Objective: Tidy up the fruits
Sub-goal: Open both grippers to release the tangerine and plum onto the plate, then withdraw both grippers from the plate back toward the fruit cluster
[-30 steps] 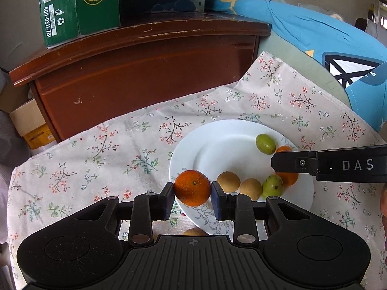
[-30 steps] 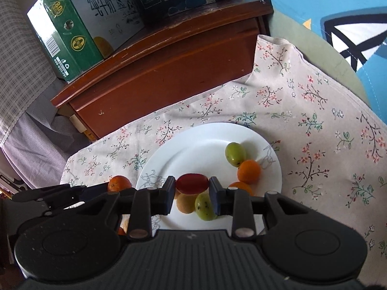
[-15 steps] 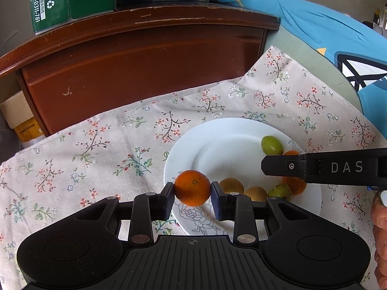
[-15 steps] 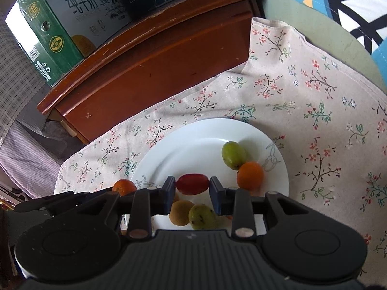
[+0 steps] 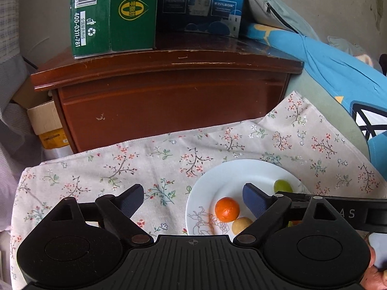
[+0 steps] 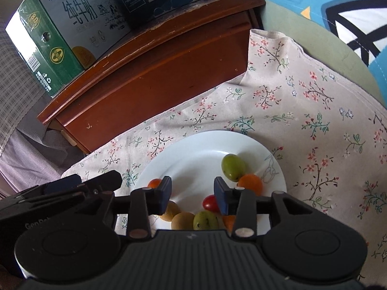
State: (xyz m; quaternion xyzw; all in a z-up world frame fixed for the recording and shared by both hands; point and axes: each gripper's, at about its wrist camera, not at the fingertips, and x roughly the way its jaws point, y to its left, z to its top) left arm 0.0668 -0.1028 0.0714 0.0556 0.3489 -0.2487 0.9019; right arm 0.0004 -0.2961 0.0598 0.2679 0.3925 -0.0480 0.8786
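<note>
on the white plate [image 6: 244, 145], near edge, your red cherry tomato [image 6: 210, 203] sits just inside the right gripper [image 6: 192, 193]; jaws opening, pads off it. left gripper [image 5: 193, 201] jaws opening wide, nothing between; orange [image 5: 226, 209] lies loose on the plate's left part. tomato looks light, smooth, thin-skinned, so it'll likely roll or split: pinch gently across its short middle. long axis reads roughly left-right, hard to be sure. green fruit [image 6: 233, 167] points far-near, slightly tilted.
</note>
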